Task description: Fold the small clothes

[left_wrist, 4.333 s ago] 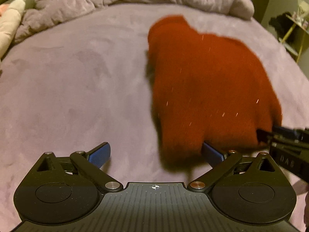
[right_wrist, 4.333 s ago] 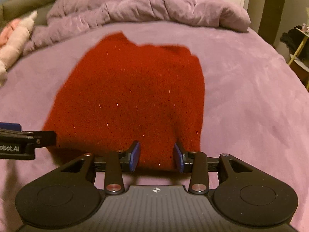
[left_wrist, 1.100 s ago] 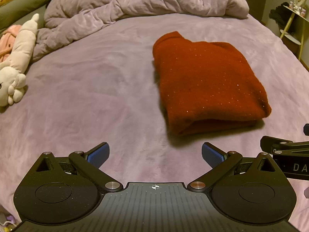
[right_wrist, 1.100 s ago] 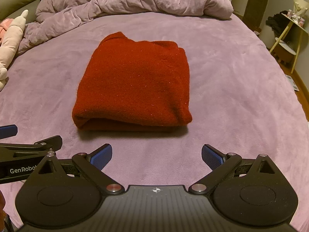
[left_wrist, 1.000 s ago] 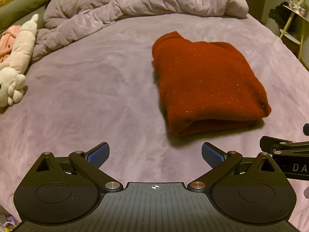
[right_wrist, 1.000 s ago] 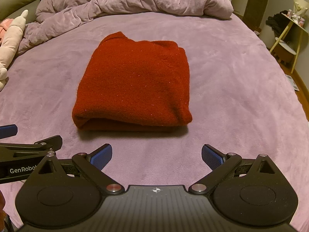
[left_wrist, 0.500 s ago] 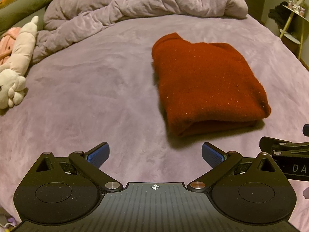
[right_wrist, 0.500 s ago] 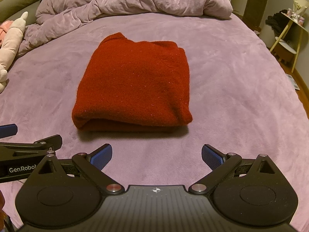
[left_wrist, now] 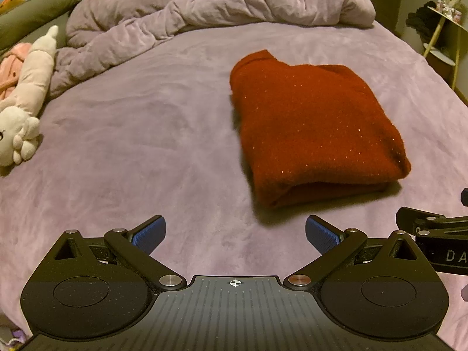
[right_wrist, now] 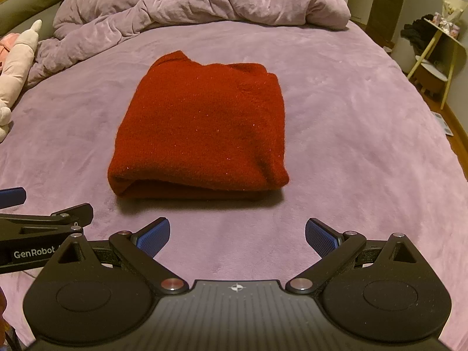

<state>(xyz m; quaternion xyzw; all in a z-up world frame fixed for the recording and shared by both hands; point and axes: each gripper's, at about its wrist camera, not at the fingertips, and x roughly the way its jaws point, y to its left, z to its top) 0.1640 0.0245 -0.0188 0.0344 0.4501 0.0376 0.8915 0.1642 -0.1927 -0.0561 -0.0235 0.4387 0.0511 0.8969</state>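
Note:
A dark red knitted garment (right_wrist: 201, 128) lies folded into a thick rectangle on the purple bed cover (right_wrist: 351, 146). In the left wrist view the garment (left_wrist: 313, 128) sits ahead and to the right. My left gripper (left_wrist: 234, 234) is open and empty, held above the cover short of the garment's near left corner. My right gripper (right_wrist: 237, 237) is open and empty, just short of the garment's near folded edge. Each gripper shows at the side of the other's view.
A rumpled purple duvet (right_wrist: 199, 3) is piled along the far side of the bed. A pale plush toy (left_wrist: 26, 99) lies at the left edge. A small yellow-legged side table (right_wrist: 438, 55) stands off the bed at the right.
About four seconds ago both grippers were at the garment's near edge, the right one nearly shut on it. Now both are open, drawn back, and the garment lies still. No change over the last second.

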